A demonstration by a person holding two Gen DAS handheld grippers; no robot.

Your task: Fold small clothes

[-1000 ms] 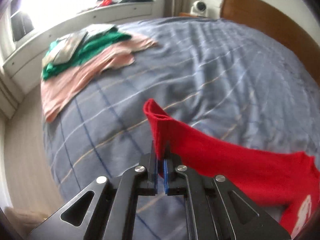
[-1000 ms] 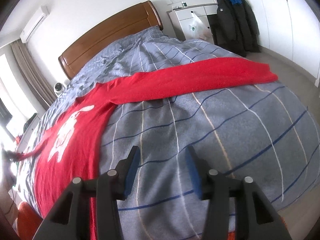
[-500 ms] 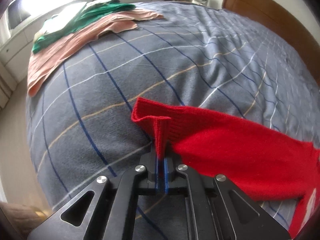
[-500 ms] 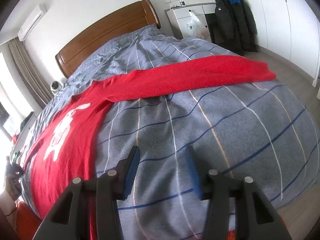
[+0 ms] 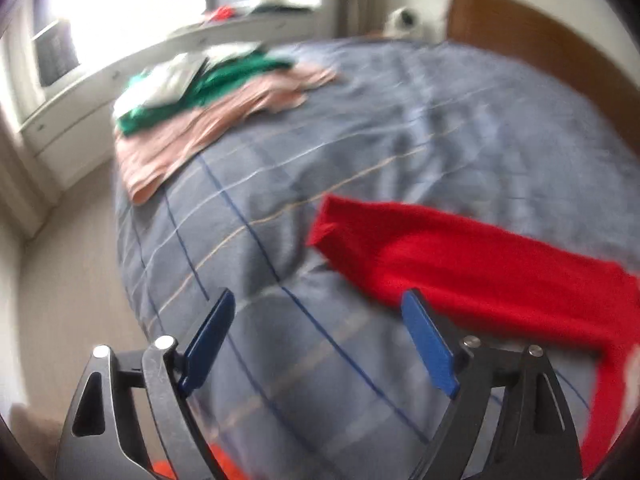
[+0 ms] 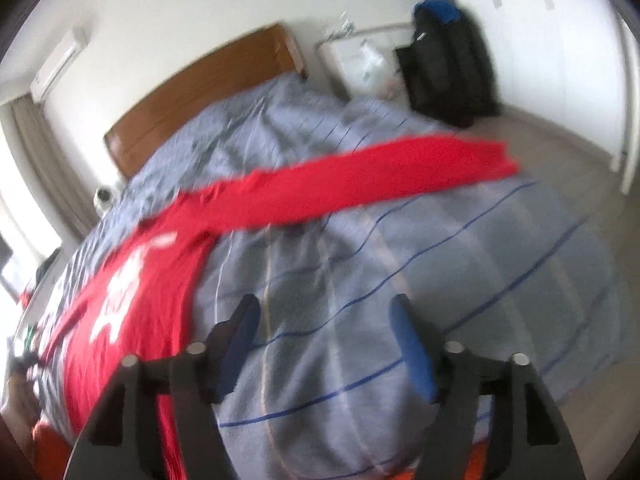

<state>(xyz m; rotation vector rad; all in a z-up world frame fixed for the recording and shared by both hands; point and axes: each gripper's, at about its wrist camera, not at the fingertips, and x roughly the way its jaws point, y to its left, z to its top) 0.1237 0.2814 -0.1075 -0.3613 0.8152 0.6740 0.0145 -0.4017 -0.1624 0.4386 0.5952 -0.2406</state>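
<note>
Both frames are pretty blurry. Our left gripper has its blue fingers spread wide with nothing between them, just the blue-grey striped bedspread underneath. The red sweater lies flat on the bed, one sleeve cuff at about 1 o'clock from that gripper, close but not touching as far as we can tell.

The right gripper is wide open and empty too, hovering over bare bedspread. From there the sweater body with its white print sits around 10 o'clock, and the other sleeve stretches across the bed toward 2 o'clock.

No real containers here; the closest thing is the pile of clothes at 11 o'clock in the left view: something white on a green piece on a pink one, near the far edge of the bed. Wooden headboard at 12 o'clock in the right view, dark jacket hanging over at 1.
</note>
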